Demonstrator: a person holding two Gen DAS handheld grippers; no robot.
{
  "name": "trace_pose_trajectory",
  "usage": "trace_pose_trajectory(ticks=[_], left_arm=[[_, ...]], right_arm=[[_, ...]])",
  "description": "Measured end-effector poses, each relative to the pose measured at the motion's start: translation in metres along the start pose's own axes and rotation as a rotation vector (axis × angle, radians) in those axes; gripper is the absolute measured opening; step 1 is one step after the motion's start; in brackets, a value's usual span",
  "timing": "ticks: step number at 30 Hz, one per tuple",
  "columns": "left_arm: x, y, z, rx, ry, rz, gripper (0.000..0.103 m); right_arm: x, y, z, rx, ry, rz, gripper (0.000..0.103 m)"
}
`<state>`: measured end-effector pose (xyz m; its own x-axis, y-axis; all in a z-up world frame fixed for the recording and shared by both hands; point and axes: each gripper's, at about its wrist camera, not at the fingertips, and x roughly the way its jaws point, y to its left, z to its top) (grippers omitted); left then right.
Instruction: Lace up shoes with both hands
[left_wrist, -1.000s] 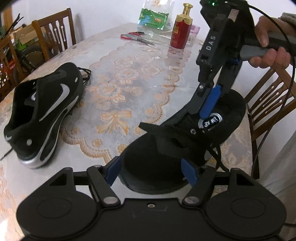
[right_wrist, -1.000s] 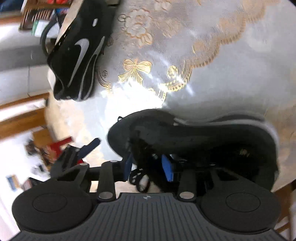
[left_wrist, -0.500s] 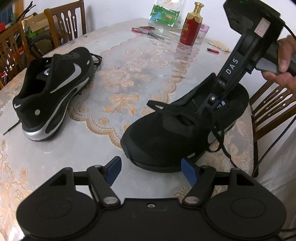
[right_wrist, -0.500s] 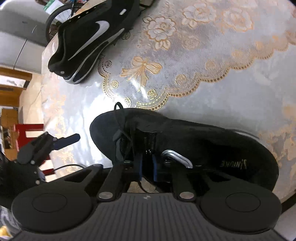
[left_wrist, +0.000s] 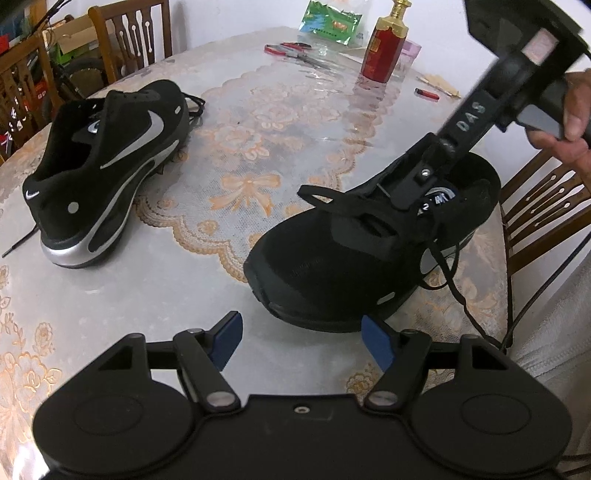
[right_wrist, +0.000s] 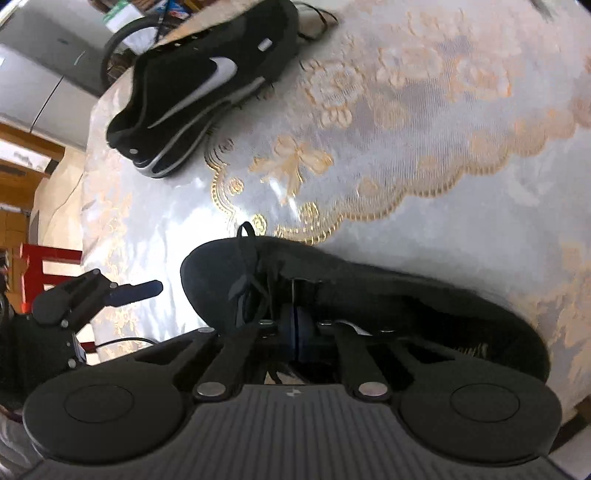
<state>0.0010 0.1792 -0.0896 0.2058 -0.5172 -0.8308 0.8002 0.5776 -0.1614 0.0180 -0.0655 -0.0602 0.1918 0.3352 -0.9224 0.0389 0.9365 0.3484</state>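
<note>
A black sneaker (left_wrist: 332, 266) lies on the lace-covered table (left_wrist: 166, 288), toe toward me, its black shoelace (left_wrist: 448, 280) hanging loose over its right side. My right gripper (left_wrist: 406, 197) comes down from the upper right onto the tongue area. In the right wrist view its blue pads (right_wrist: 295, 328) are pressed together among the lace strands over the sneaker (right_wrist: 406, 295). My left gripper (left_wrist: 301, 336) stands open just in front of the toe, holding nothing; one of its fingers (right_wrist: 136, 290) shows at the left of the right wrist view. A second black sneaker (left_wrist: 110, 158) with a silver swoosh sits far left.
A red bottle (left_wrist: 384, 55), scissors (left_wrist: 295, 51), a green packet (left_wrist: 330, 24) and a lighter (left_wrist: 426, 93) lie at the table's far end. Wooden chairs stand at the back left (left_wrist: 133, 37) and at the right edge (left_wrist: 546, 206). A hand (left_wrist: 569, 118) holds the right gripper's handle.
The right gripper's jaws have closed over the laces by the tongue, and it rolled. The left gripper has drawn back from around the toe and stayed open.
</note>
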Motion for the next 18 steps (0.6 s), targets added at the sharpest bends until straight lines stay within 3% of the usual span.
trace_pose_trajectory(ticks=[6, 18], left_arm=[[0.004, 0.001, 0.003, 0.0, 0.007, -0.003, 0.069], [0.011, -0.004, 0.003, 0.01, 0.041, -0.004, 0.069]], right_arm=[[0.0, 0.004, -0.004, -0.128, -0.023, -0.051, 0.0], [0.001, 0.005, -0.009, -0.206, -0.111, -0.033, 0.0]])
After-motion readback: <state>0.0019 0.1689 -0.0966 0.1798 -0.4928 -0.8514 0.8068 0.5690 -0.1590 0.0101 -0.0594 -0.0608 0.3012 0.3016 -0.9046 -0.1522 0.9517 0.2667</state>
